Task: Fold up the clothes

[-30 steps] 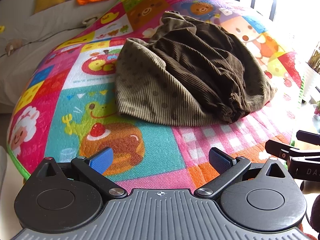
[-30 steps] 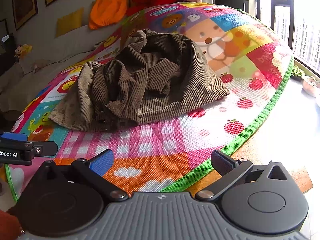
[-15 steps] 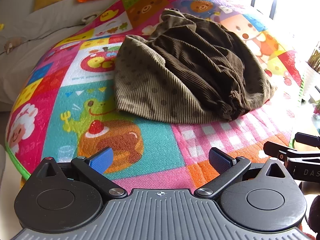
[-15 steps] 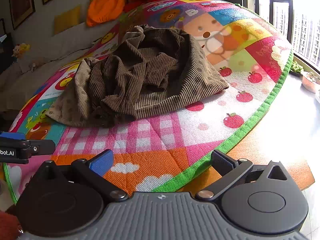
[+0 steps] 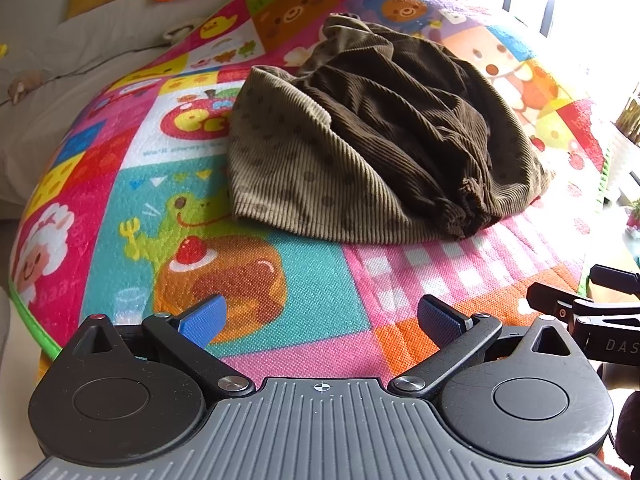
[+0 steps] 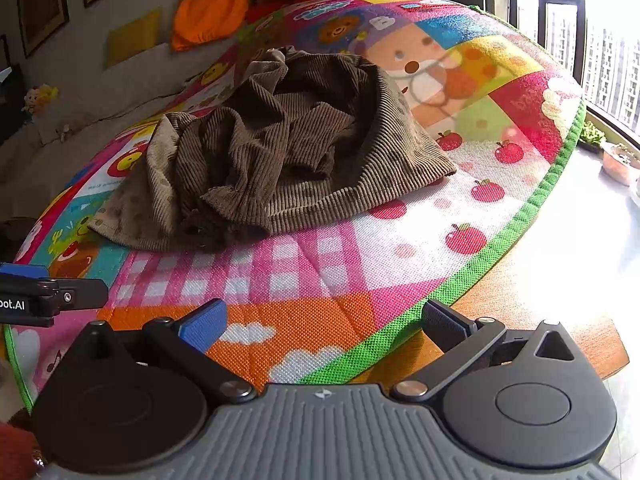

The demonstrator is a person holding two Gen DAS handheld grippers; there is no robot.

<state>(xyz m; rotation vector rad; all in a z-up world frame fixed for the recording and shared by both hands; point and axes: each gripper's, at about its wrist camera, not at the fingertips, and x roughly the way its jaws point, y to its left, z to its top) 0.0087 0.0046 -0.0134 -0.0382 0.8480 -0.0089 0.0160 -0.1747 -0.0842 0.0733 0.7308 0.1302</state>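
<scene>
On the colourful play mat [image 5: 304, 280], a brown corduroy garment [image 5: 372, 148] lies crumpled in a heap, its paler dotted side turned up toward the frog square and its dark gathered cuff bunched toward the pink check patch. Near the mat's front edge the left claw [image 5: 322, 316] hangs with its blue pads spread wide, holding nothing, well apart from the garment. Beside it, over the mat's green border [image 6: 516, 232], the right claw [image 6: 324, 322] is likewise spread and empty, the garment lying ahead and slightly to its left, untouched by either
</scene>
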